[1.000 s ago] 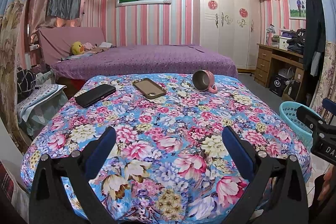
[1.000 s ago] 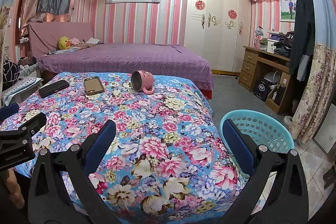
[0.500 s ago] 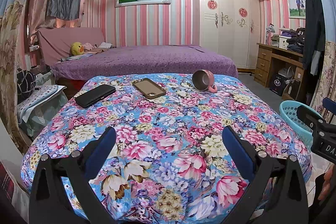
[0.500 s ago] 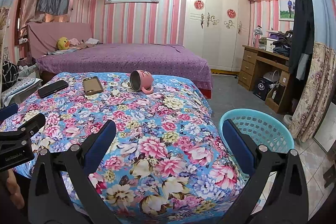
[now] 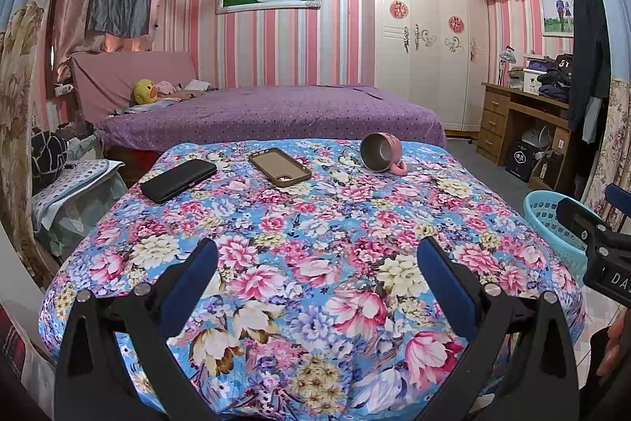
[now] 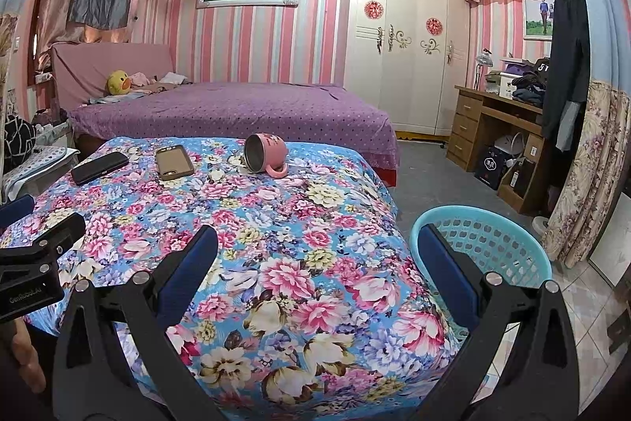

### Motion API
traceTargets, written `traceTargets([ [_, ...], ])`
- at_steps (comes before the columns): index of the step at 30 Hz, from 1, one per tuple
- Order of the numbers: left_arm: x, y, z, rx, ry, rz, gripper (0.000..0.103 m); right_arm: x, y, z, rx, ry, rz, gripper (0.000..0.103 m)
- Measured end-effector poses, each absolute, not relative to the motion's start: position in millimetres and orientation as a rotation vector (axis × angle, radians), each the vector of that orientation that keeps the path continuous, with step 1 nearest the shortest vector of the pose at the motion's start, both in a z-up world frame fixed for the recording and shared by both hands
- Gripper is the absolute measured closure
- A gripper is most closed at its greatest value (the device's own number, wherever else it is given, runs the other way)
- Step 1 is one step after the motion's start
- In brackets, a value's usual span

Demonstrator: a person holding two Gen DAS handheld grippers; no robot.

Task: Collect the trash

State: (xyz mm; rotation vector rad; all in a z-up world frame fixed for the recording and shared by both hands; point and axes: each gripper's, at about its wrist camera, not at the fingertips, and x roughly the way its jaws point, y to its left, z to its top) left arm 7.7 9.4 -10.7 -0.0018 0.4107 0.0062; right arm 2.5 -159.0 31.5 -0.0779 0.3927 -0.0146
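Two hand-held grippers hovered above the near edge of a table draped in a floral cloth [image 5: 315, 223] in a pink-striped bedroom. The left gripper [image 5: 315, 259] had its blue-padded fingers [image 5: 189, 283] spread wide with nothing between them, and the right gripper [image 6: 315, 255] was likewise splayed and empty, its right-hand finger [image 6: 445, 271] overlapping the view of a light blue plastic basket [image 6: 512, 243] that stood on the floor just beside the table's right corner.

Three things lay toward the far side of the table: a black phone [image 5: 179, 180] at the left, a brown phone case [image 5: 280, 167] just to its right, and, well apart from both, a pink mug [image 5: 380, 152] tipped on its side with its metal-lined mouth facing the cameras and its handle resting on the cloth. No crumpled paper or wrapper could be picked out against the busy pattern, though the print could have masked something small. The basket's interior, seen from the right wrist camera, showed only its perforated wall.

Each wrist camera caught the other gripper at the frame's edge, with part of a hand [image 5: 615, 346] beneath it. Behind the table stood a bed with a purple dotted cover [image 6: 236, 109], a yellow duck toy [image 6: 117, 83] near its headboard, a white wardrobe [image 6: 402, 46] and a wooden desk [image 6: 493, 129].
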Motion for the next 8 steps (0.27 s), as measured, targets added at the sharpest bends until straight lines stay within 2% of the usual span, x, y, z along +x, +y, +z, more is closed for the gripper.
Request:
traceTargets([
  [8,7.1,9.2,-10.6,0.0,0.41,0.01,0.004,2.5,-158.9,32.4,-0.078,0.393,-0.016,0.004],
])
